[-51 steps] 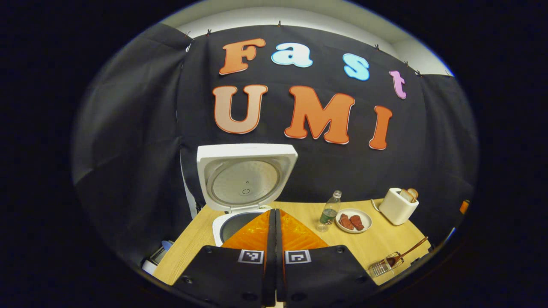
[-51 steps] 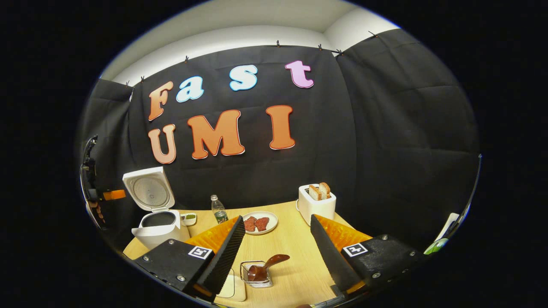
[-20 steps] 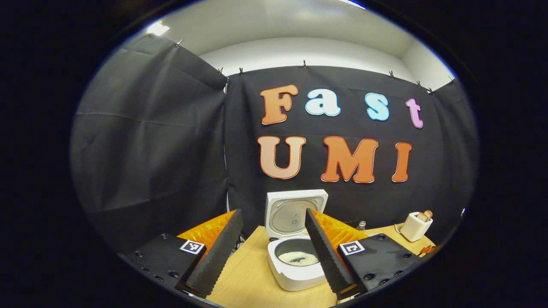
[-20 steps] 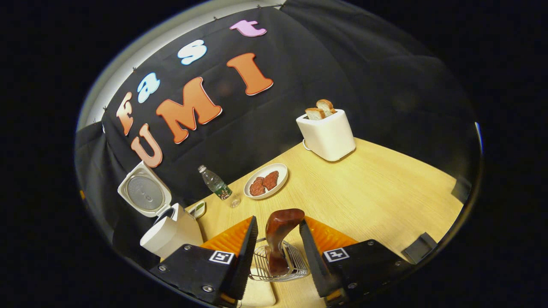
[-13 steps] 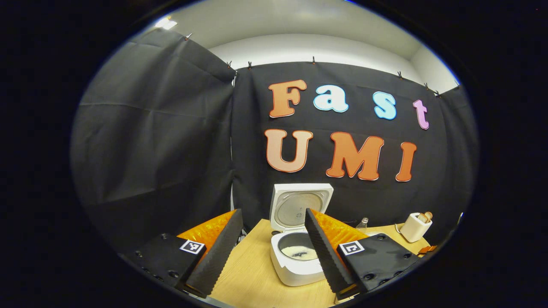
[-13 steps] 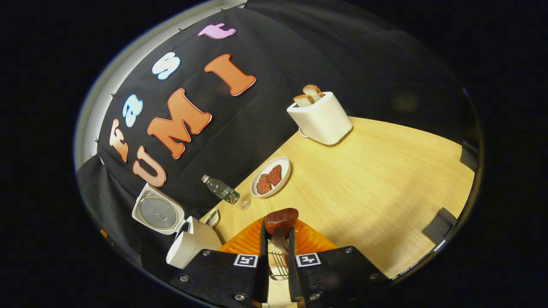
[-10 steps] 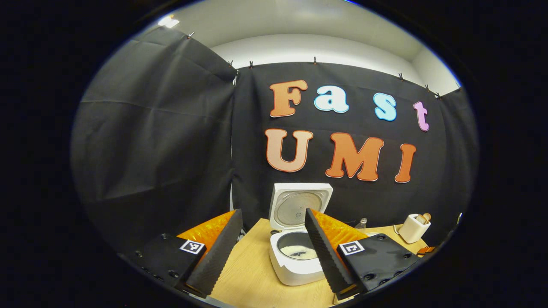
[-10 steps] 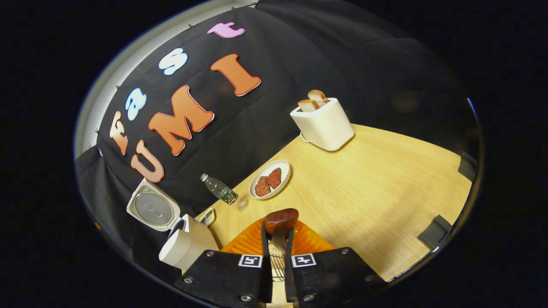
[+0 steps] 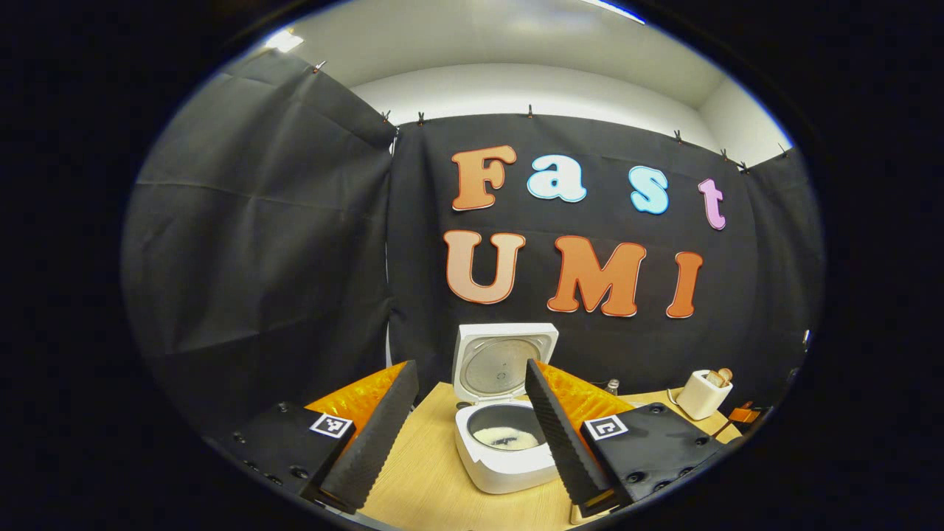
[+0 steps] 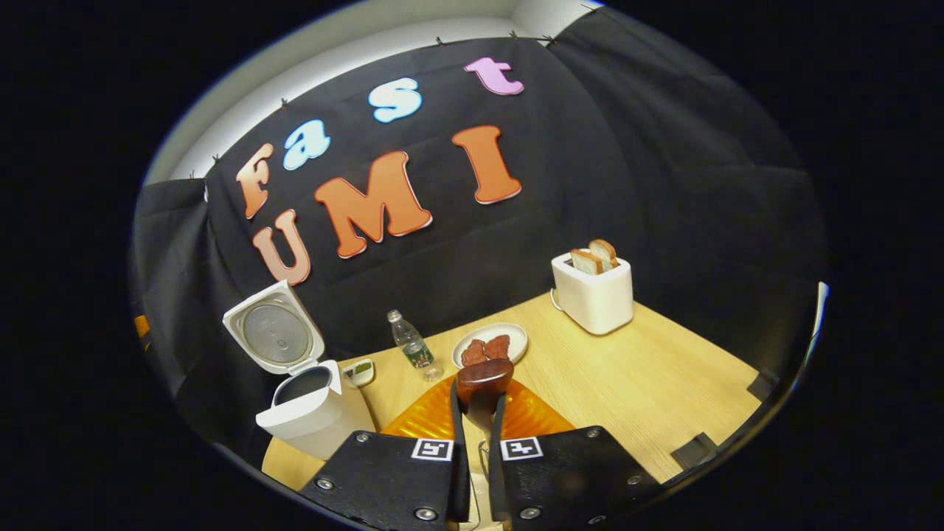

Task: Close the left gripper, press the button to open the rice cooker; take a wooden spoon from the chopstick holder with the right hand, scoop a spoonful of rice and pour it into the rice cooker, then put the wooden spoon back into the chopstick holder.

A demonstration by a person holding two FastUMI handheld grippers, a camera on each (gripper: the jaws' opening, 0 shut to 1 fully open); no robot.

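**Right claw clamps the wooden spoon**

Right claw (image 10: 472, 431) has both fingers pressed on the wooden spoon (image 10: 483, 382), whose dark rounded end sticks up between them above the worktop (image 10: 664, 383). I see my left claw (image 9: 464, 420) spread wide, empty, facing the rice cooker (image 9: 505, 453); its lid (image 9: 503, 363) stands up and some rice lies in the pot. Behind the spoon sit a water bottle (image 10: 413, 350), a plate of meat (image 10: 490, 345) and a toaster (image 10: 594, 295) with bread.

I see a light wooden tabletop (image 10: 664, 383) carrying the open rice cooker (image 10: 313, 417), a small dish (image 10: 360, 371), bottle (image 10: 413, 350), plate (image 10: 516, 335) and toaster (image 10: 594, 299).
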